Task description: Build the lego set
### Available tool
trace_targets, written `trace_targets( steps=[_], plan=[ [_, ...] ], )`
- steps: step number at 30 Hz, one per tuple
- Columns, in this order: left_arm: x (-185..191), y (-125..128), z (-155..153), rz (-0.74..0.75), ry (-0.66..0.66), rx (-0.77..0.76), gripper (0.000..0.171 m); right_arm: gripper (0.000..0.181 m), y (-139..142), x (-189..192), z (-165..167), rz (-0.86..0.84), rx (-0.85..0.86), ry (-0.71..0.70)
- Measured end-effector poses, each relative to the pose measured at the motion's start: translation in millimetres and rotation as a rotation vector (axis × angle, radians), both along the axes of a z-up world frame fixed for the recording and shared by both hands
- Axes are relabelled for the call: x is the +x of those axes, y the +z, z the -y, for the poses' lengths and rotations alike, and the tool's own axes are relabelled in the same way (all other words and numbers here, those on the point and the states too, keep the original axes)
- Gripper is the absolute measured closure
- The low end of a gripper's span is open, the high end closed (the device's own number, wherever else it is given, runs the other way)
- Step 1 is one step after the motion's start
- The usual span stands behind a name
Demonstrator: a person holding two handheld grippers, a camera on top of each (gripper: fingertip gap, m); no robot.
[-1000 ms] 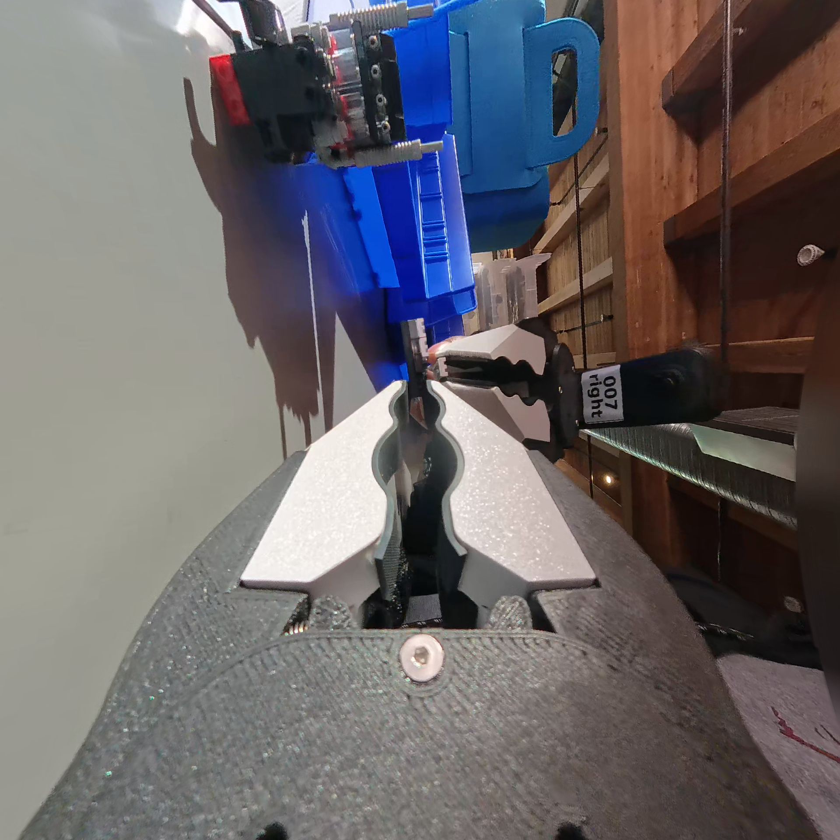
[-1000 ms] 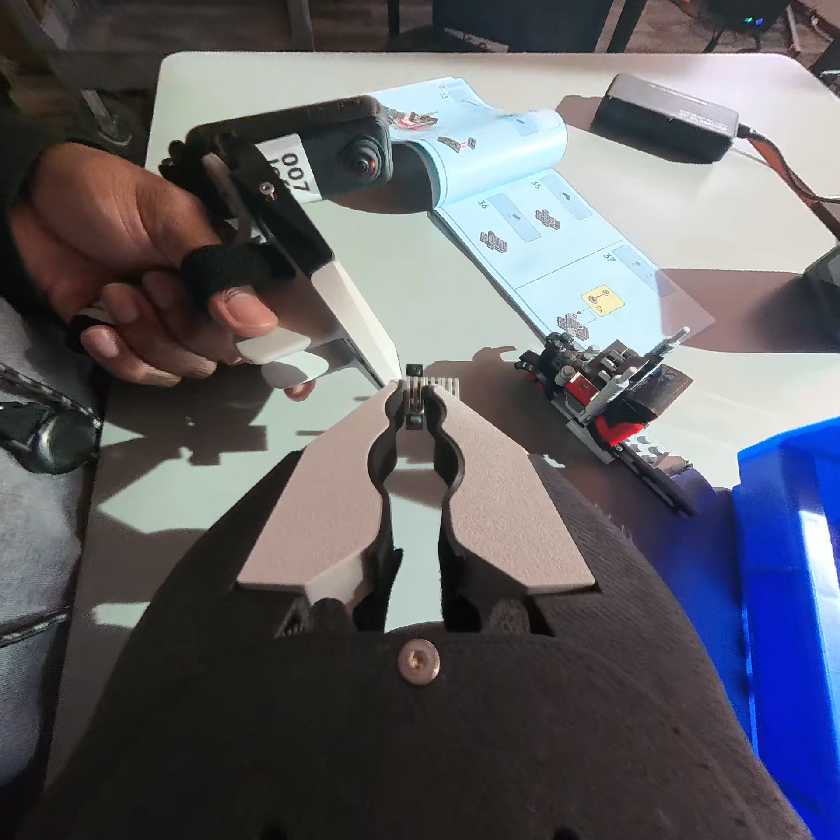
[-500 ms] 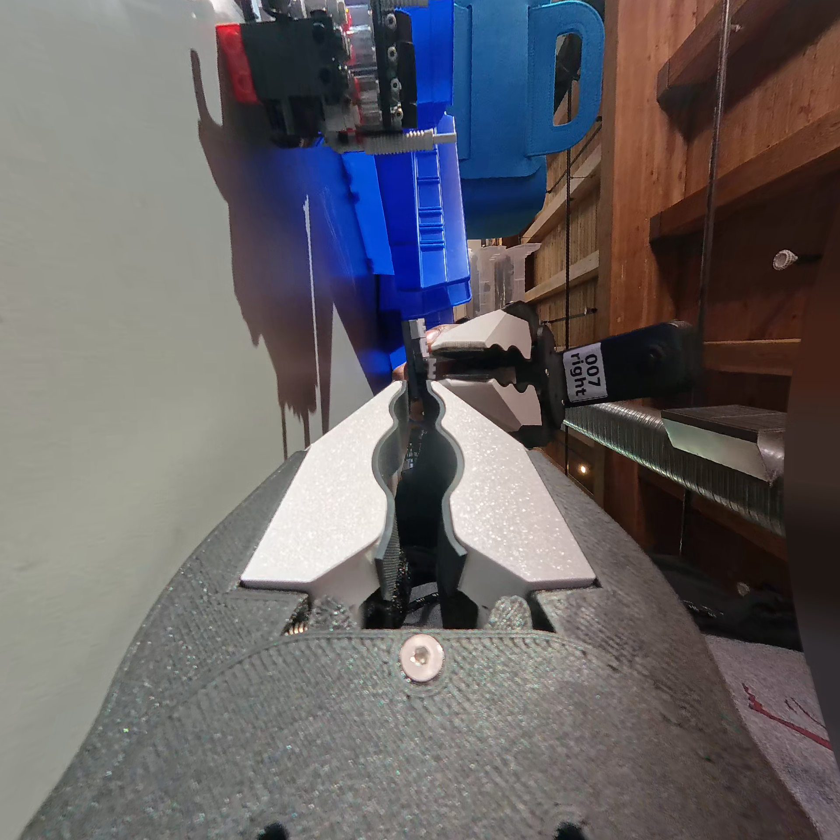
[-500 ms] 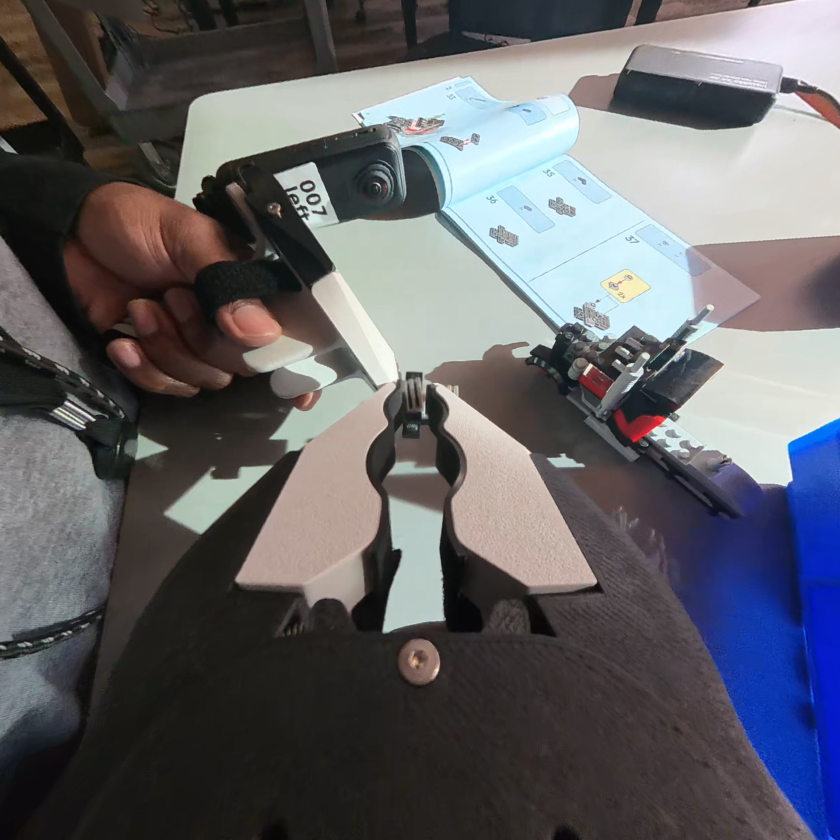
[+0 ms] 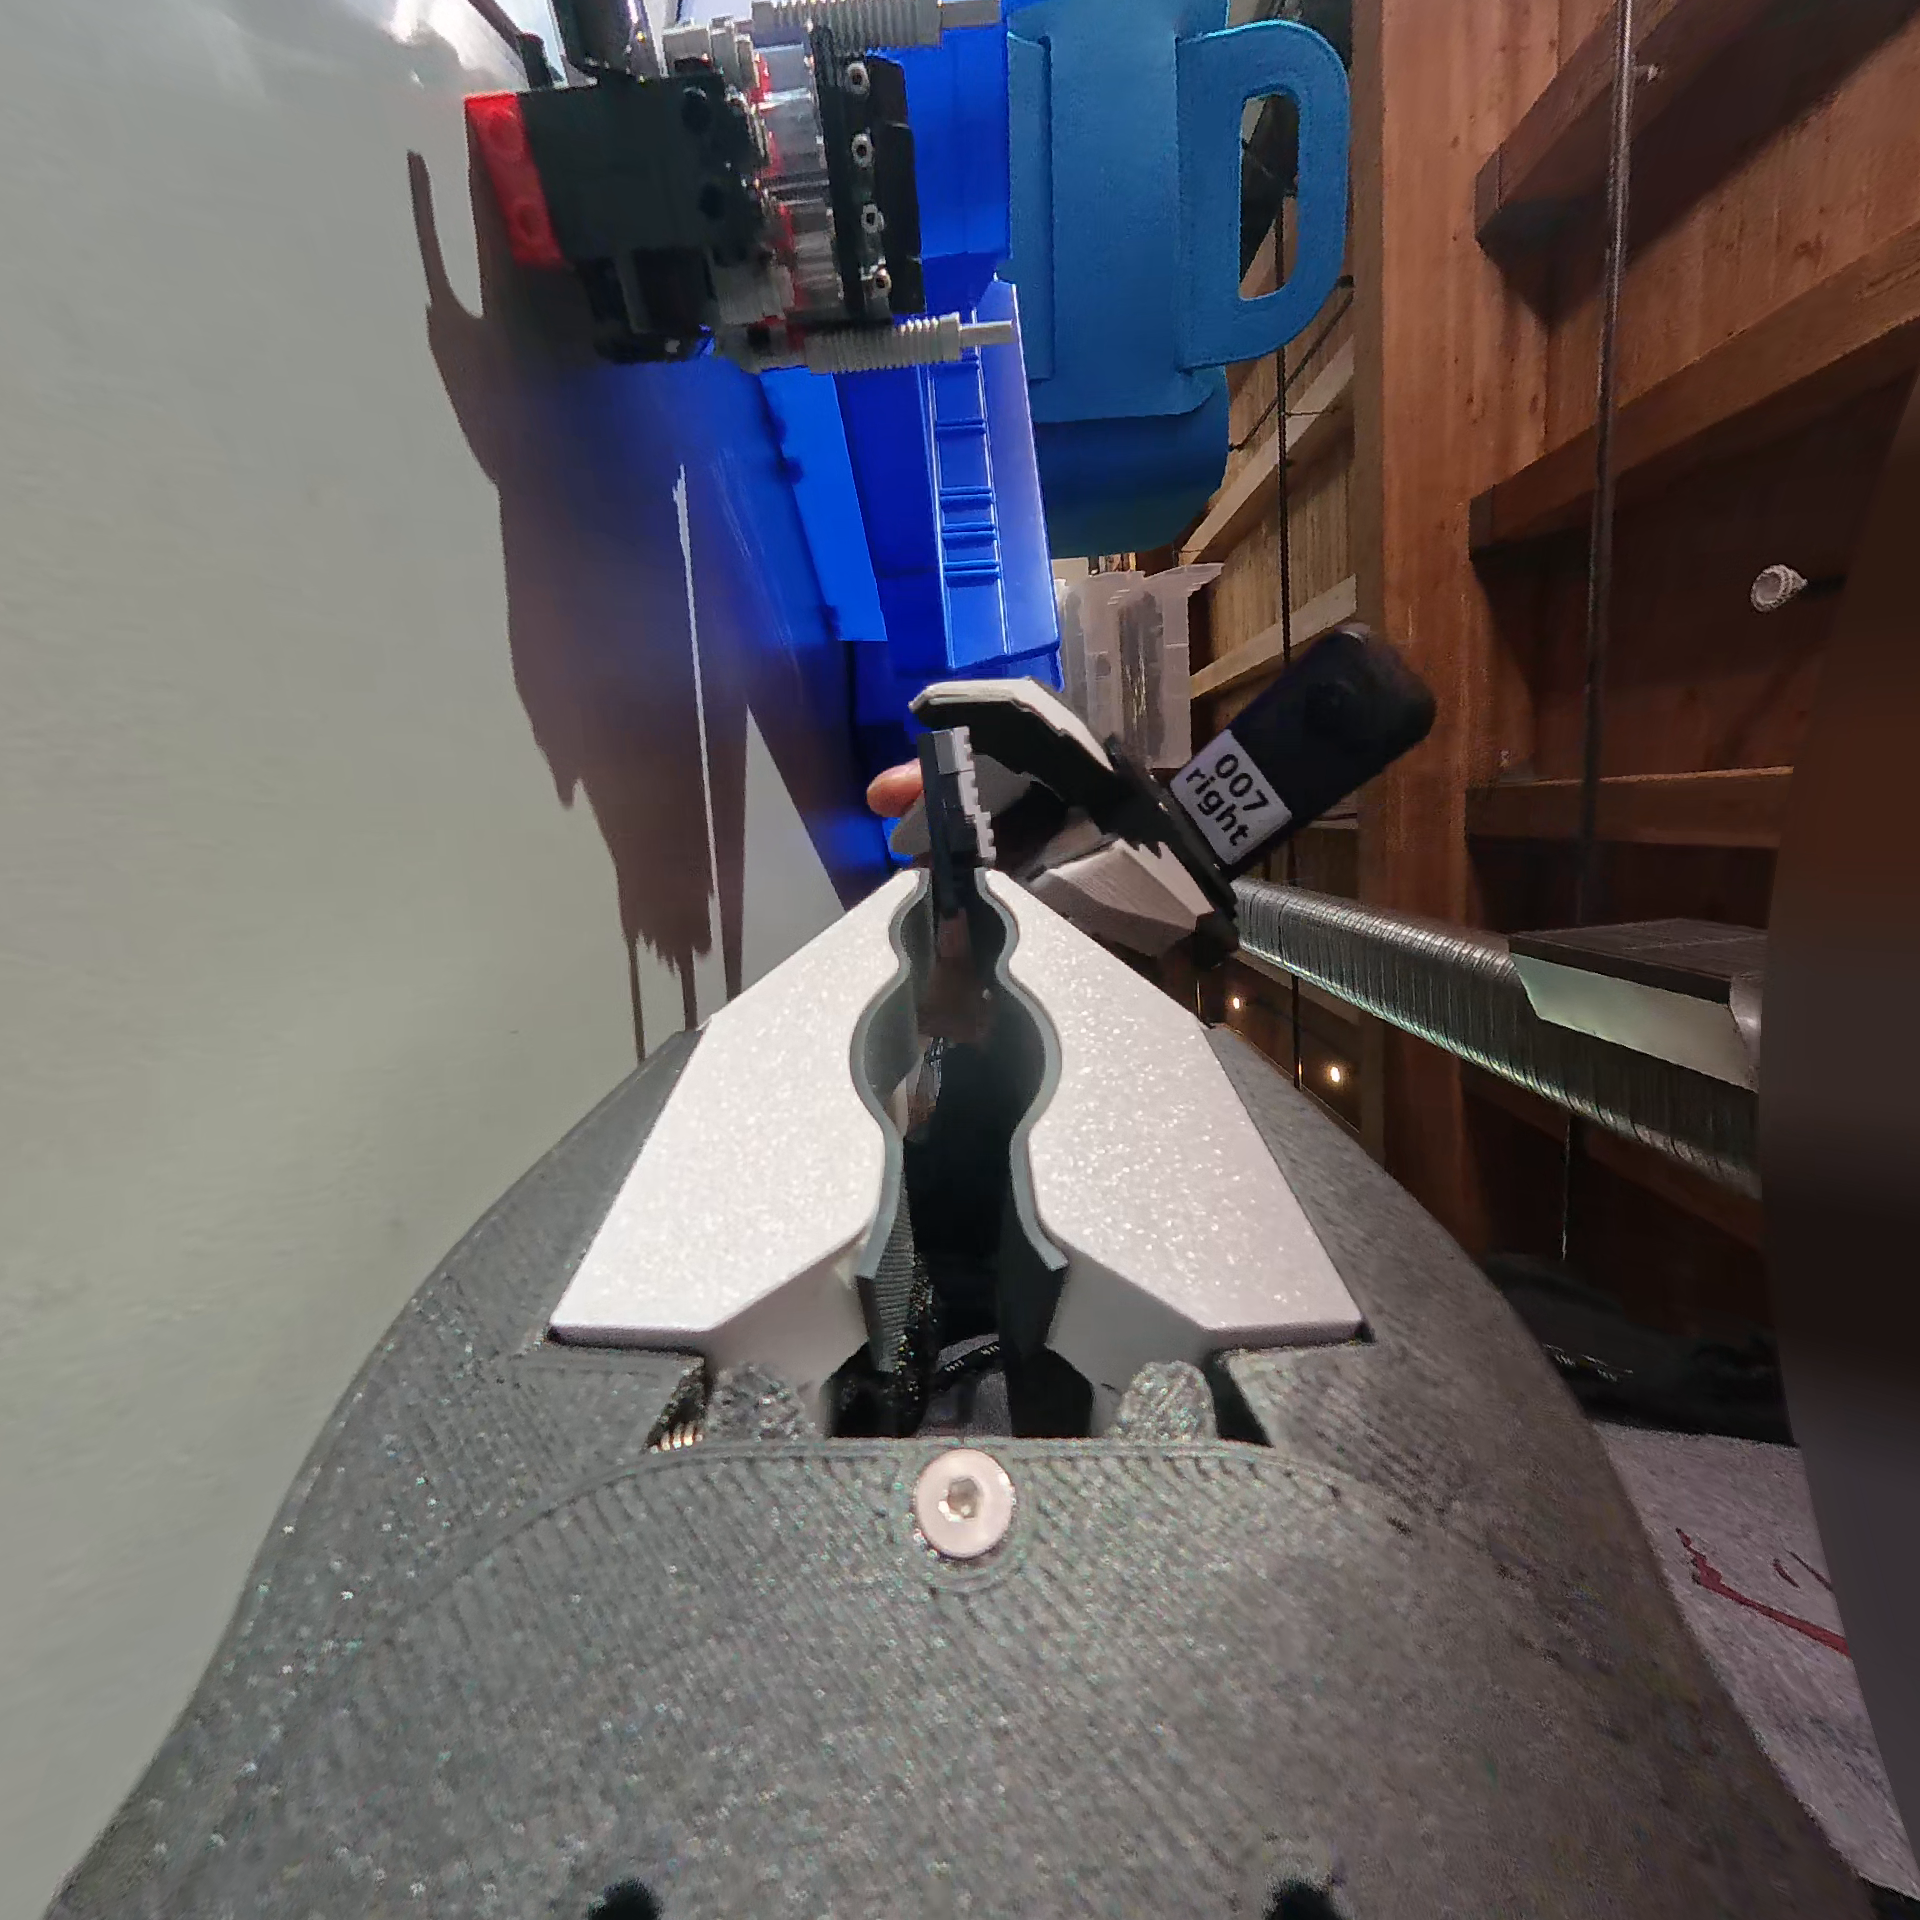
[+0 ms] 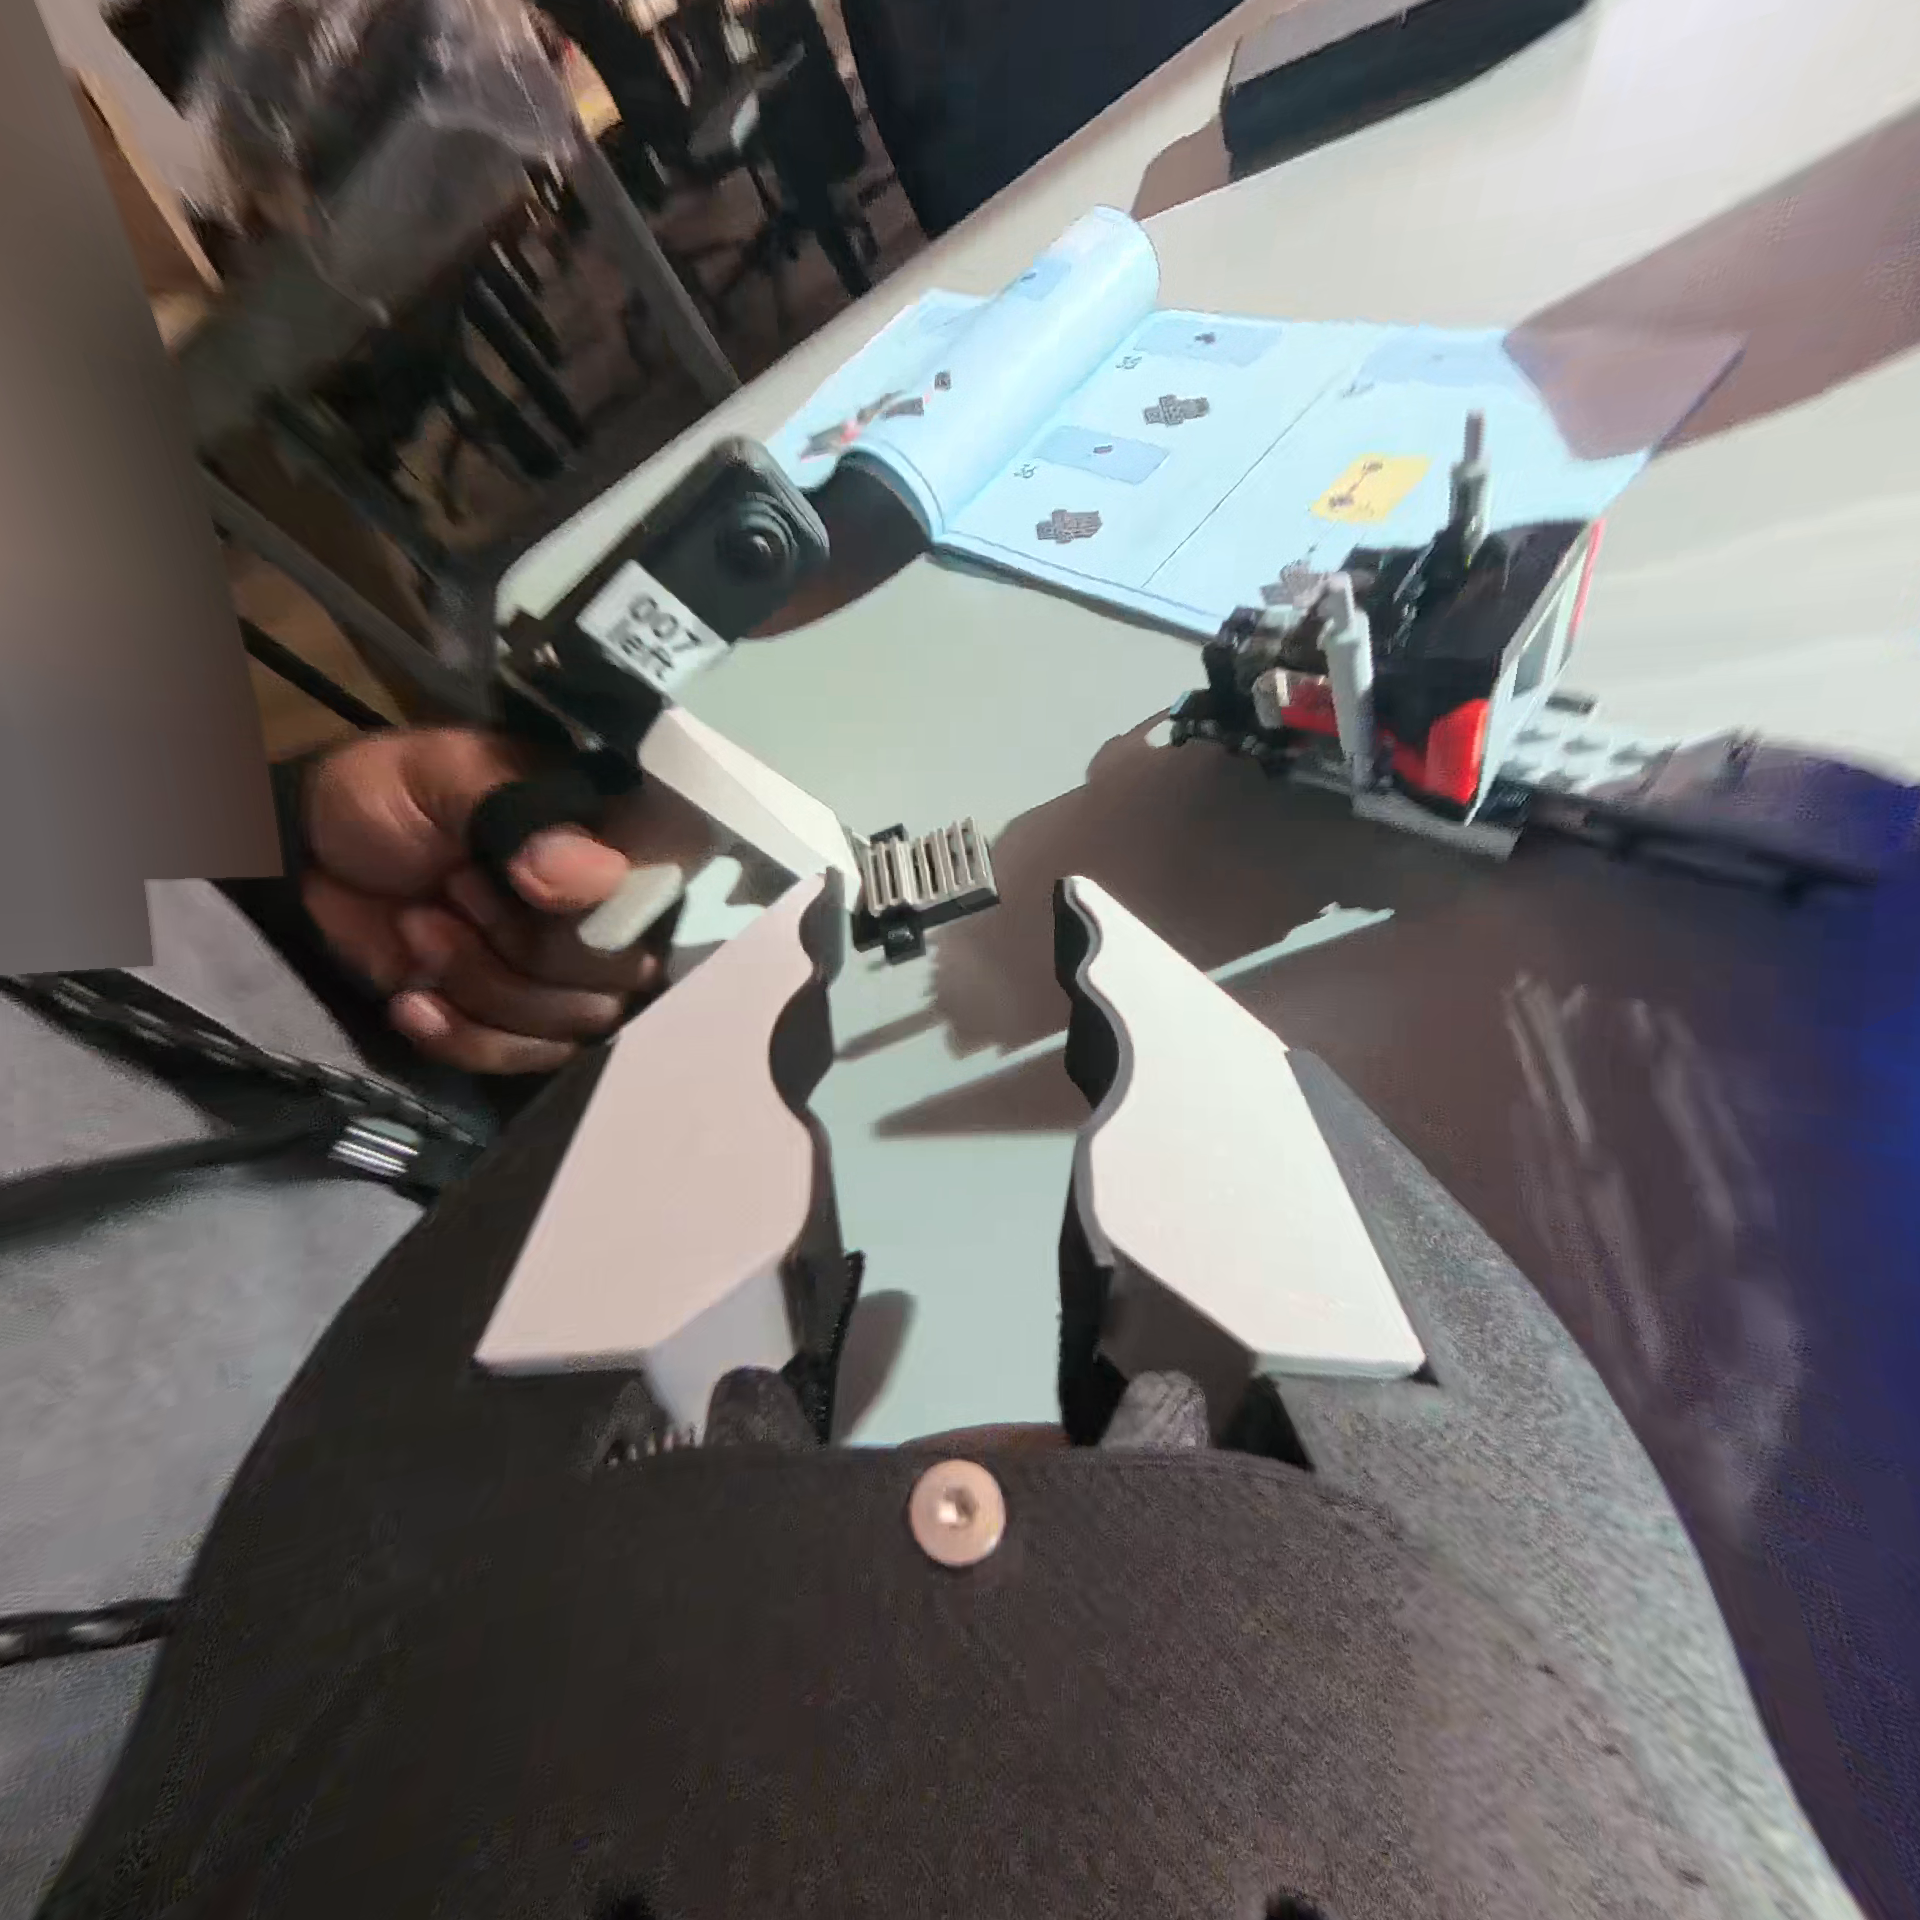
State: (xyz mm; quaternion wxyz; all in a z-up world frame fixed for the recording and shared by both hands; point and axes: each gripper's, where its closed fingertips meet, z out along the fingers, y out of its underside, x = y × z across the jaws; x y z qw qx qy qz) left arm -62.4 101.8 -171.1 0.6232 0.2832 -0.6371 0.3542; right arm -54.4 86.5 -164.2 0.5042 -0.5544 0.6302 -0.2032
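Left gripper (image 5: 951, 894) pinches the small grey-and-black subassembly (image 6: 923, 873) above the table (image 6: 935, 686), right gripper (image 6: 940, 914) spread beside it; next, I judge, carrying it to the half-built model (image 6: 1403, 665).

This looks like a workshop or makerspace: rough brown wooden plank shelving (image 5: 1621, 436) lines the wall, a ribbed grey metal duct (image 5: 1455, 997) runs beneath it, and dark chairs (image 6: 499, 260) crowd around a pale grey-green worktable (image 6: 935, 675).
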Motion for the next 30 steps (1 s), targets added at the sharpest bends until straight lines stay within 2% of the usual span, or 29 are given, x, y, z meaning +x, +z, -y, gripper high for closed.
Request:
trace_targets(
  steps=[4,7,18,30],
  plan=[
    [-2,2,-1,0.009,-0.010,-0.015,0.166,0.132,4,0,-4,0.022,0.305,-0.042],
    [-5,3,-1,0.030,-0.023,-0.028,0.166,0.131,1,3,-5,0.013,0.412,-0.059],
    [-6,8,-3,0.054,-0.030,-0.061,0.166,0.143,-4,2,-9,0.004,0.465,-0.040],
    [-7,13,-5,0.069,-0.025,-0.099,0.166,0.159,5,0,-15,0.043,0.510,0.013]
  ],
)
